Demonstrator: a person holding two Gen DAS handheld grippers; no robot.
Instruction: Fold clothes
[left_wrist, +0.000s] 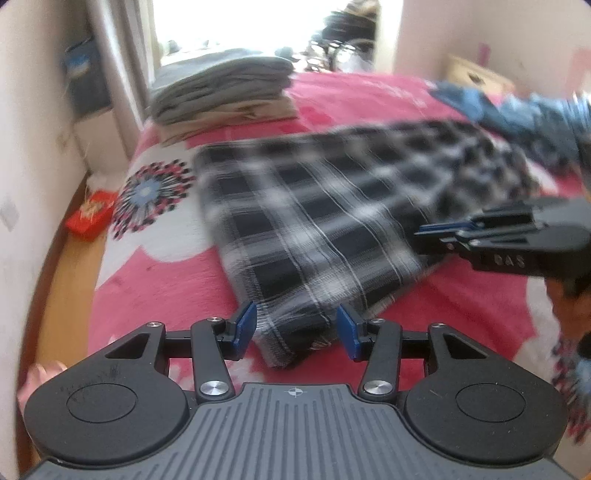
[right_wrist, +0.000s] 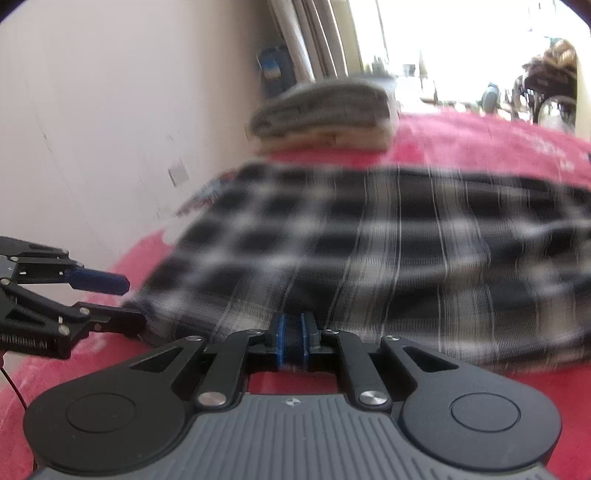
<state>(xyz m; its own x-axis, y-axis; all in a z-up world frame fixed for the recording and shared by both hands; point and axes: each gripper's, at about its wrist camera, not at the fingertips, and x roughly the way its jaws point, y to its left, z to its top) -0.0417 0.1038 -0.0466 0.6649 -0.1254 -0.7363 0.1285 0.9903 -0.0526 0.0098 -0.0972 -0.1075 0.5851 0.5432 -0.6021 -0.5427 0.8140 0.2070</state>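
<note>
On the pink bedspread (left_wrist: 177, 280), folded plaid garment (left_wrist: 332, 206), left gripper (left_wrist: 296, 328) jaws spread, right gripper (right_wrist: 293, 341) jaws pinching its edge

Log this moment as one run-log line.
stage: folding plaid garment on bed | left gripper: open, straddling near edge | right gripper: nearly shut at hem, grip unclear | folded stack: behind
</note>
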